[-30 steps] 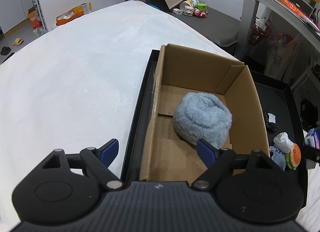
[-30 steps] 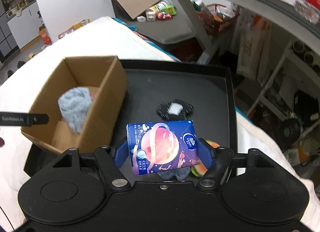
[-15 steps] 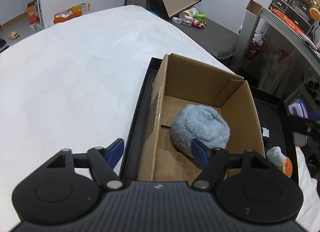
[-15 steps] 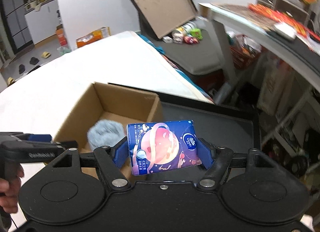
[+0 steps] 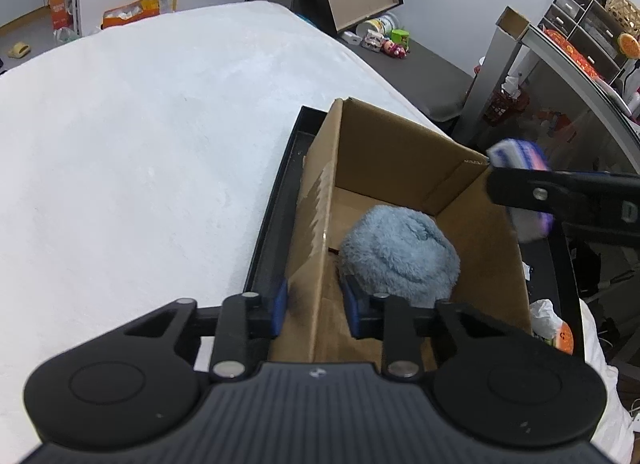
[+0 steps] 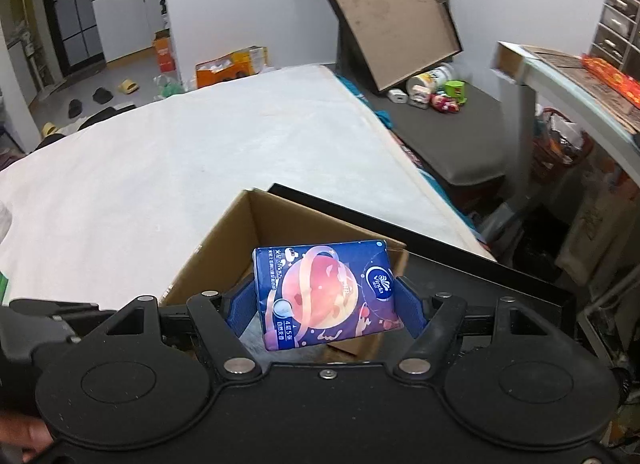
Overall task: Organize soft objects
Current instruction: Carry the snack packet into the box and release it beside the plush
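Tissue pack [image 6: 326, 291], blue with a pink planet print, sits clamped between the two blue fingers of the right claw [image 6: 326, 304], held in the air above the near end of the open cardboard box [image 5: 404, 168]. Inside that box lies a fluffy blue plush [image 5: 400, 254], and the box stands in a black tray [image 5: 276, 208] on a white bed [image 5: 140, 144]. Left claw [image 5: 314, 306] has its fingers partly closed on either side of the box's left wall near the corner, one pad outside and one inside by the plush; whether they press the cardboard I cannot tell.
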`<state>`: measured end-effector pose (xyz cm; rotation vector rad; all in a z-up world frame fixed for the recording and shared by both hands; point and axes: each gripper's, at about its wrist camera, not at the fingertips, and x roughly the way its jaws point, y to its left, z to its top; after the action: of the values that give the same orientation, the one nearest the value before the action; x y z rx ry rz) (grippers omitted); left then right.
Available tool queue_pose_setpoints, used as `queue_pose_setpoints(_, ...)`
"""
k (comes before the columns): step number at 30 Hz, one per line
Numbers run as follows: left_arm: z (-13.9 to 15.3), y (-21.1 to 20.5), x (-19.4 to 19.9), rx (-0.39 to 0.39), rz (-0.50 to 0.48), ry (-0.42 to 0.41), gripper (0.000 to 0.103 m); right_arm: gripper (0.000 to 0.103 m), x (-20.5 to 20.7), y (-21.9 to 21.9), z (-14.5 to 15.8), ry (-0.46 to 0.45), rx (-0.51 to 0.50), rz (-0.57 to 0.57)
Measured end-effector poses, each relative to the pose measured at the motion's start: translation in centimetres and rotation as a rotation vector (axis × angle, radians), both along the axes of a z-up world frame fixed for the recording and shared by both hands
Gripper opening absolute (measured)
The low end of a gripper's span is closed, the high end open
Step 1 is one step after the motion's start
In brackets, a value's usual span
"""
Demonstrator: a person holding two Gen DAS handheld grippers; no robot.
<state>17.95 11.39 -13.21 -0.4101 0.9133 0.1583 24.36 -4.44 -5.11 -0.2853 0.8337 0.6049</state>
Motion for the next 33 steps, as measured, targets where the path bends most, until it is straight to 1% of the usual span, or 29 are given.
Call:
queue_pose_setpoints(3,-0.1,0.5,-0.3,-0.005,0.006,-0.006,0.017,0.069,0.2,1.1,-0.2,0.008,-0.003,0.02)
queue_pose_setpoints(6,-0.2,0.8,-0.5,-0.011,-0.001,-0.012,0.017,0.069,0.3,2.0,-0.4,0.022,0.005,0.042)
queue_pose_setpoints(12,-0.1,0.8,-1.1,-0.009,0.001,-0.017,0.017,0.07,0.3,4.0,-0.8,0.019,-0.001,0.077)
queue_pose_setpoints(16,0.1,0.7,-0.9,-0.002,0.0,-0.011,0.017,0.07,0.3,5.0,-1.4,0.052,0.003,0.082)
queue_pose_setpoints(20,0.1,0.8,-0.6,-0.007,0.009,-0.001,0.017,0.073,0.3,5.6,-2.2,0.058,-0.024,0.085)
queue_pose_setpoints(22,0.0,0.8,-0.5,-0.007,0.014,0.005,0.017,0.076,0.2,5.4,-2.1,0.053,-0.03,0.08)
queue_pose_setpoints(23,0.1,0.7,-0.5,-0.007,0.017,0.008,0.017,0.081,0.1,5.2,-1.9,0.047,-0.031,0.077)
queue_pose_setpoints(24,0.1,0.6,-0.3,-0.004,0.019,0.01,0.016,0.083,0.1,4.9,-1.7,0.041,-0.026,0.076)
queue_pose_setpoints(28,0.4,0.4,-0.4,0.016,0.02,0.006,0.016,0.083,0.3,3.5,-1.0,0.058,0.008,0.063)
queue_pose_setpoints(33,0.7,0.2,-0.1,0.031,0.023,0.022,0.018,0.083,0.3,1.1,-0.4,0.067,0.042,0.027)
